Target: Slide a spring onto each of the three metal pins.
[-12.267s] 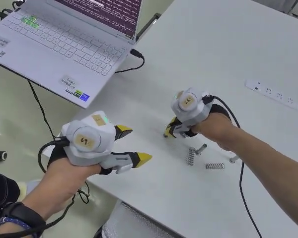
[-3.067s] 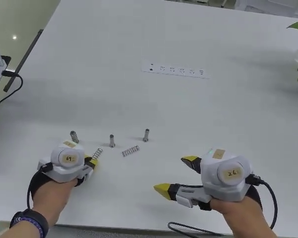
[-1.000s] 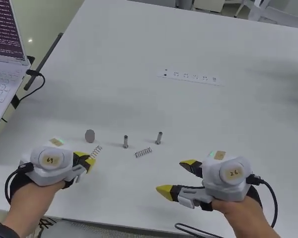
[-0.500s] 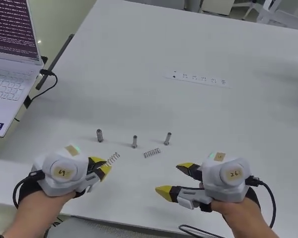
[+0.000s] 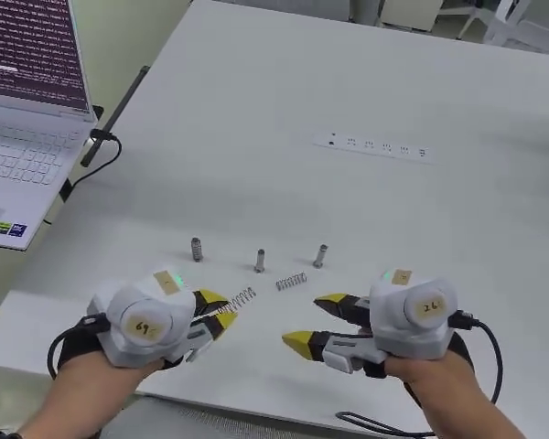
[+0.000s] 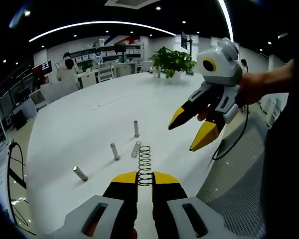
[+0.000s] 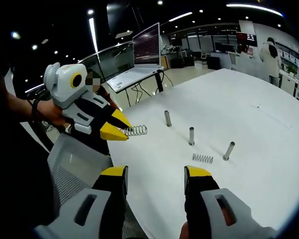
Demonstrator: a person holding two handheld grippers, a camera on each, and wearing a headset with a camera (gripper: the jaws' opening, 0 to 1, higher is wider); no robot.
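Three metal pins stand in a row on the white table: the left pin (image 5: 197, 249) wears a spring, the middle pin (image 5: 260, 261) and the right pin (image 5: 321, 255) are bare. A loose spring (image 5: 291, 281) lies just in front of them. My left gripper (image 5: 215, 311) is shut on another spring (image 5: 238, 299), held out from its tips (image 6: 145, 167) near the table's front edge, short of the middle pin (image 6: 114, 151). My right gripper (image 5: 309, 320) hovers open and holds nothing, its jaws spread (image 7: 156, 172), facing the loose spring (image 7: 203, 158).
An open laptop (image 5: 27, 110) sits at the far left with a black cable (image 5: 110, 137) beside it. A white power strip (image 5: 375, 146) lies farther back on the table (image 5: 256, 110). The near table edge runs right below both grippers.
The headset has shifted, so the whole scene sits further right. My left gripper, still shut on its spring, has drifted slightly right towards the right gripper. The pins and the loose spring stay put.
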